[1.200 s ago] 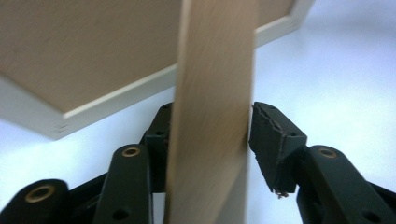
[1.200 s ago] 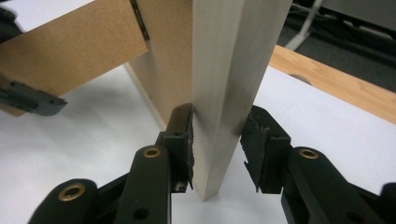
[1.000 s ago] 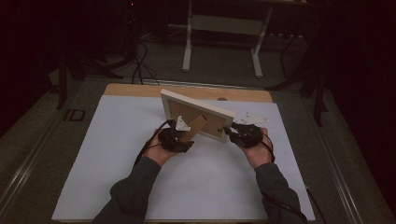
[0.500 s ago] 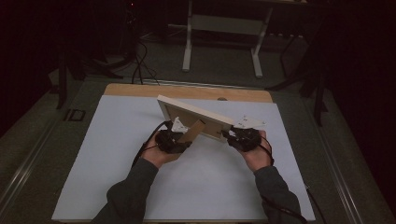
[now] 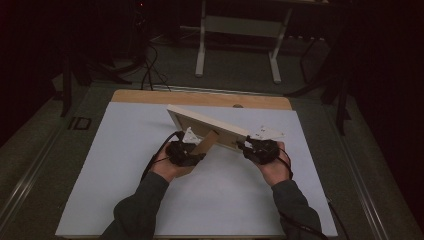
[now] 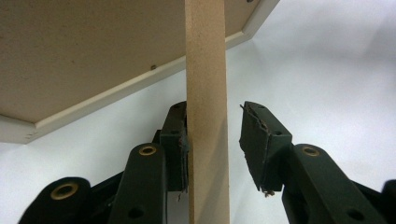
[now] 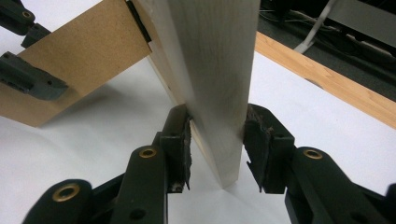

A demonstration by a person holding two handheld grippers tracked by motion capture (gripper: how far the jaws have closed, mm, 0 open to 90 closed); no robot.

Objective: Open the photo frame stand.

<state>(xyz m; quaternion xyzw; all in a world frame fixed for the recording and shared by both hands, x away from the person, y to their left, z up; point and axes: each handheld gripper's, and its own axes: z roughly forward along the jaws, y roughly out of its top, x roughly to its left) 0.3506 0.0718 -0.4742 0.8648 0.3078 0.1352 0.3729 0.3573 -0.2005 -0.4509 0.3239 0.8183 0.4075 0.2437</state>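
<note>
1. Pale wood picture frame [image 5: 212, 126], rectangular with a light border, is held tilted above the white sheet [image 5: 125, 150] that covers the table, between the person's two hands.
2. Its brown fibreboard back faces down towards the person, as the left gripper view shows, and a brown fibreboard stand strip [image 6: 207, 116] sticks out from that back.
3. Left gripper [image 5: 184, 152], black and two-jawed, sits at the stand strip. In its own view the strip runs up between the jaws, lying against the left pad [image 6: 180, 149], while the right pad stands clear of it with a gap, so nothing is clamped.
4. Right gripper [image 5: 260, 149], also black, is at the right end of the frame. In its own view the frame's pale edge stands between the jaws; the right pad [image 7: 258, 140] touches the wood and the left pad is at the frame's corner. These jaws have just been opening, with the frame between them, and I cannot tell whether they press on it.
5. Beyond the sheet, the table's light wooden edge [image 5: 150, 96] runs along the far side.
6. A white metal stand [image 5: 240, 30] rises from the dark floor behind the table.
</note>
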